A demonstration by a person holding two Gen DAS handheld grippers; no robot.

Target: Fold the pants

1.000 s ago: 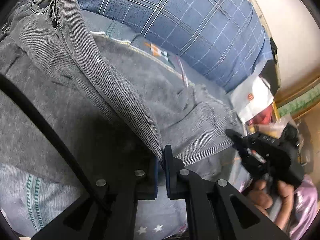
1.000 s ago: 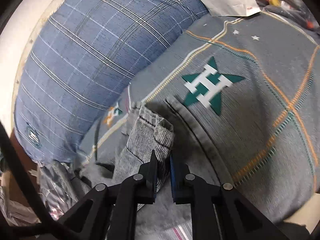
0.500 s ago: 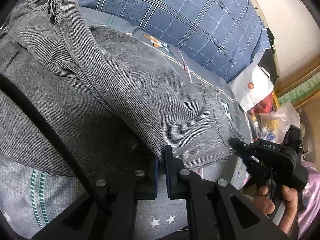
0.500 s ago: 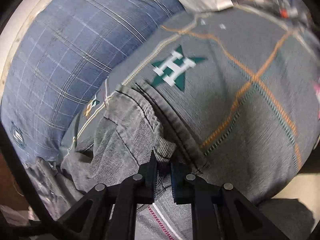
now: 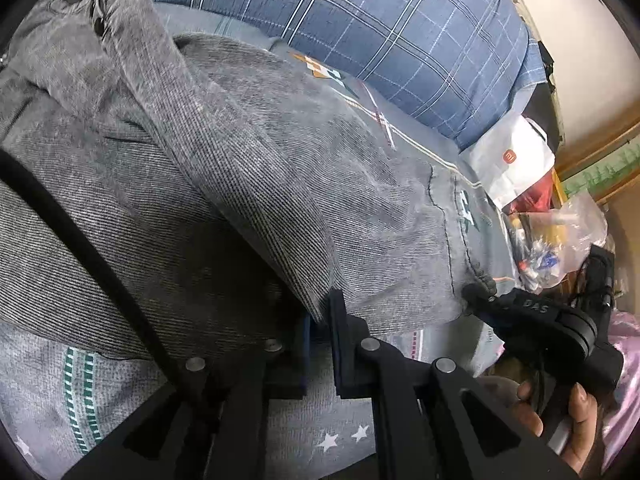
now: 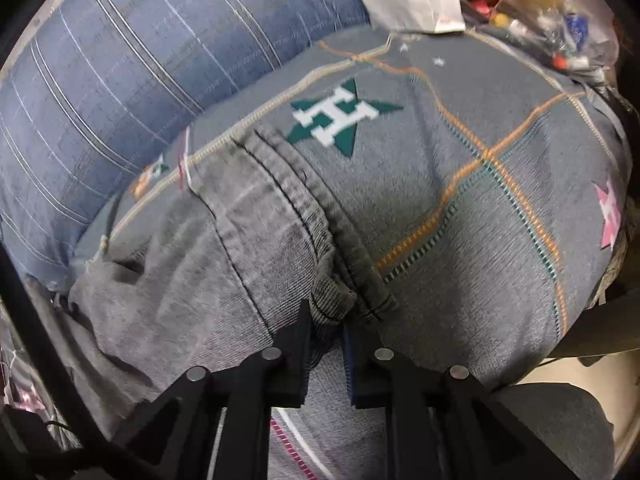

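Grey corduroy pants (image 5: 248, 184) lie on a grey patterned bedspread (image 6: 460, 208). In the left wrist view my left gripper (image 5: 320, 316) is shut on a folded edge of the pants near the middle of a leg. The right gripper (image 5: 476, 296) shows at the right, pinching the leg's hem end. In the right wrist view my right gripper (image 6: 326, 320) is shut on the bunched hem of the pants (image 6: 240, 248), low over the bedspread.
A blue plaid pillow (image 5: 380, 32) lies behind the pants. A white paper bag (image 5: 508, 160) and clear bags of small items (image 5: 560, 240) sit at the bed's far end. A green star logo (image 6: 340, 116) marks the bedspread.
Both grippers have pulled the pant leg out toward the bed's far end and lowered it. The leg now lies stretched flatter, the hem spread over the bedspread.
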